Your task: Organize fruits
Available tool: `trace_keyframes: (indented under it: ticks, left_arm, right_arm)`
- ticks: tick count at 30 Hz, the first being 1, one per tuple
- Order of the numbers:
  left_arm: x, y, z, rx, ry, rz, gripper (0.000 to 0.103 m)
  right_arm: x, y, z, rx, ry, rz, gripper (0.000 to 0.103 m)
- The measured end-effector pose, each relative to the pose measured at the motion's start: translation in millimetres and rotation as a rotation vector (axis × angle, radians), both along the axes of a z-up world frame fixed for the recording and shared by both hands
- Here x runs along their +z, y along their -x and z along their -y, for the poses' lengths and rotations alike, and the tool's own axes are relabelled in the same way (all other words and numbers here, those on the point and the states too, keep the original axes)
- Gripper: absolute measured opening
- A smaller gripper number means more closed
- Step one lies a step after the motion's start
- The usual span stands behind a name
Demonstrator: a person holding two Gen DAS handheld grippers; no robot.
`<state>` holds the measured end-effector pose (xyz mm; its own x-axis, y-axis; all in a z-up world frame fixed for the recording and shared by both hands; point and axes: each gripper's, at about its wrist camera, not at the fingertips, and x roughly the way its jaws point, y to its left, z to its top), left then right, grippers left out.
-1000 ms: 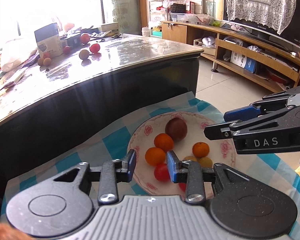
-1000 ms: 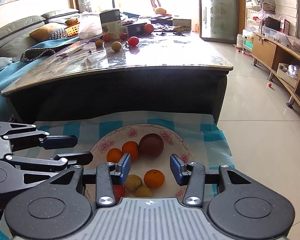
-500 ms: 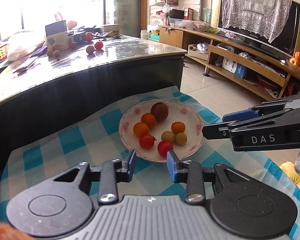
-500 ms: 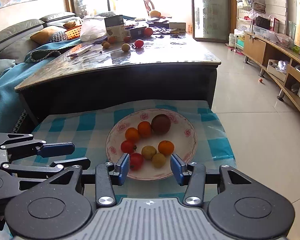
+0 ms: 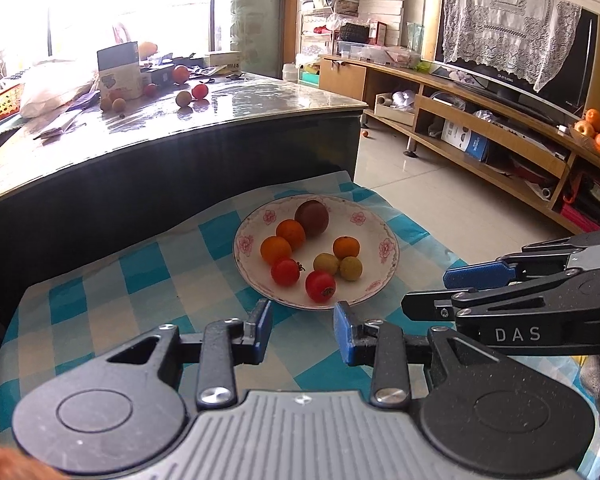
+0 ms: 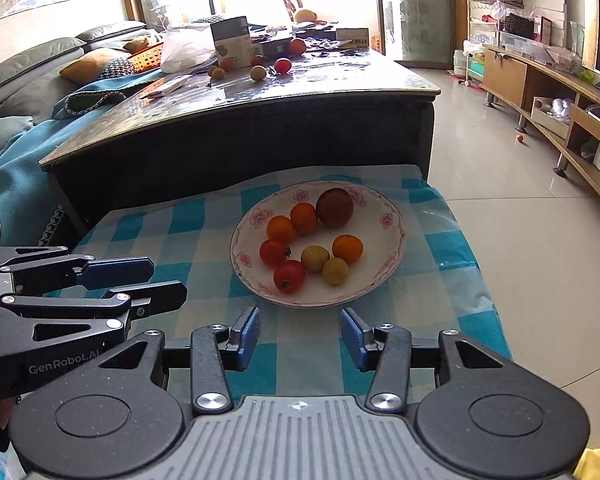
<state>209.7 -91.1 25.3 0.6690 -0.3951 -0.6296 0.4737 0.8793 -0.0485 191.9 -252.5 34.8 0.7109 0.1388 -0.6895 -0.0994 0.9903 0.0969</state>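
Note:
A white plate [image 5: 370, 278] with pink flowers sits on a blue checked cloth [image 5: 148, 280]. It holds a dark purple fruit [image 5: 311, 218], three small oranges, two red tomatoes [image 5: 320, 286] and two yellow-green fruits [image 5: 351, 268]. My left gripper [image 5: 302, 312] hovers just short of the plate's near rim, open and empty. My right gripper [image 6: 300, 316] is likewise open and empty, close to the near rim of the plate [image 6: 374, 276]. Each gripper shows in the other's view: the right gripper [image 5: 426, 290] to the plate's right, the left gripper [image 6: 168, 278] to its left.
A dark coffee table [image 6: 260, 128] with a glossy top rises right behind the cloth, carrying loose fruits [image 6: 283, 65], a box and a bag. A sofa [image 6: 28, 80] is at the left, a wooden TV cabinet [image 5: 480, 128] at the right, tiled floor [image 6: 520, 220] between.
Both grippers have drawn back from over the plate. The fruits that lay between and under the fingers now lie ahead of them, and the whole plate shows.

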Motion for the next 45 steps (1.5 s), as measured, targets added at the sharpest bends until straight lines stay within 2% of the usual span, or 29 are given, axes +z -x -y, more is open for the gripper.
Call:
trace_keyframes:
  ticks: [20, 24, 32, 41, 45]
  left_arm:
    - [-6.4, 18.6, 5.5, 0.016, 0.016, -0.022, 0.044]
    - [-6.1, 22.1, 5.8, 0.022, 0.015, -0.018, 0.048]
    - [-6.1, 28.6, 4.6, 0.039, 0.030, -0.028, 0.050]
    - [-9.4, 42.5, 0.9, 0.073, 0.031, -0.044, 0.061]
    - [-8.7, 50.7, -1.1, 0.091, 0.027, -0.038, 0.069]
  right_arm:
    - [-2.6, 24.7, 0.9, -0.031, -0.023, 0.001, 0.043]
    - [-2.9, 27.8, 1.3, -0.038, -0.026, 0.000, 0.043]
    - [-1.8, 35.4, 2.6, -0.050, -0.037, 0.004, 0.043]
    - [-0.1, 51.3, 2.2, -0.064, -0.062, 0.001, 0.043]
    - [1.3, 59.1, 2.2, -0.074, -0.070, 0.000, 0.044]
